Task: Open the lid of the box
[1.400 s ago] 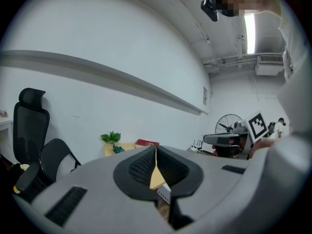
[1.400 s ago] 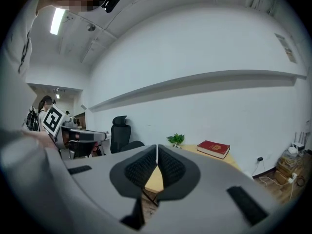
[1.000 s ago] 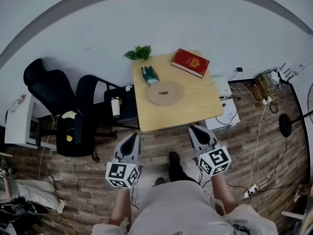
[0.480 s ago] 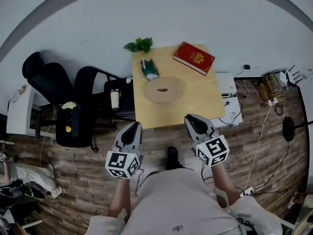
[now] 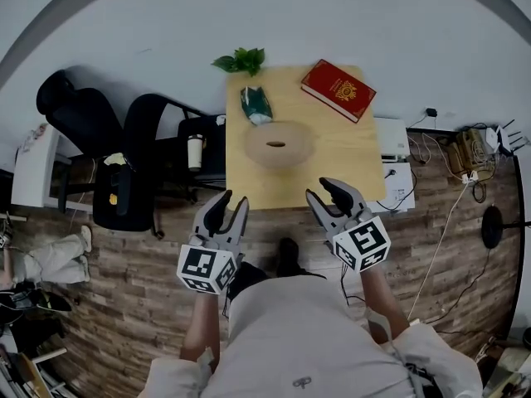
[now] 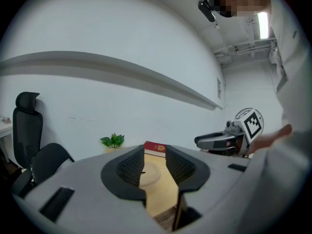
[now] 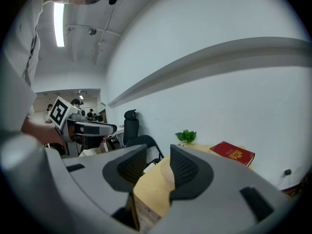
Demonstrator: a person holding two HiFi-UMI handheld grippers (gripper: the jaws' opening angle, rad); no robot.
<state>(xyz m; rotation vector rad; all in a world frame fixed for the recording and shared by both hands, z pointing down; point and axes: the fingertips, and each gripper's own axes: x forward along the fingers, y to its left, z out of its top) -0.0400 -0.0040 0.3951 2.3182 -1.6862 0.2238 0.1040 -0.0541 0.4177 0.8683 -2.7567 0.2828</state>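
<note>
A round pale box with a slotted lid (image 5: 276, 144) sits on the light wooden table (image 5: 348, 160), and the lid is down. My left gripper (image 5: 230, 208) hangs just short of the table's near edge, jaws opening with nothing between them. My right gripper (image 5: 323, 193) is level with that edge at the right, jaws also opening and empty. In the left gripper view the box (image 6: 150, 172) shows past the left gripper (image 6: 154, 160). In the right gripper view the box (image 7: 168, 165) lies beyond the right gripper (image 7: 158, 167), partly hidden by the jaws.
On the table are a red book (image 5: 338, 90), a green packet (image 5: 255, 106) and a small plant (image 5: 242, 60). Black office chairs (image 5: 124, 152) stand to the left, one with a cup (image 5: 196, 151). A white unit (image 5: 392, 154) and cables (image 5: 465, 152) lie to the right.
Both grippers' jaws have gone from shut to spread apart. The person has stepped closer, and the grippers now sit nearer the table's front edge.
</note>
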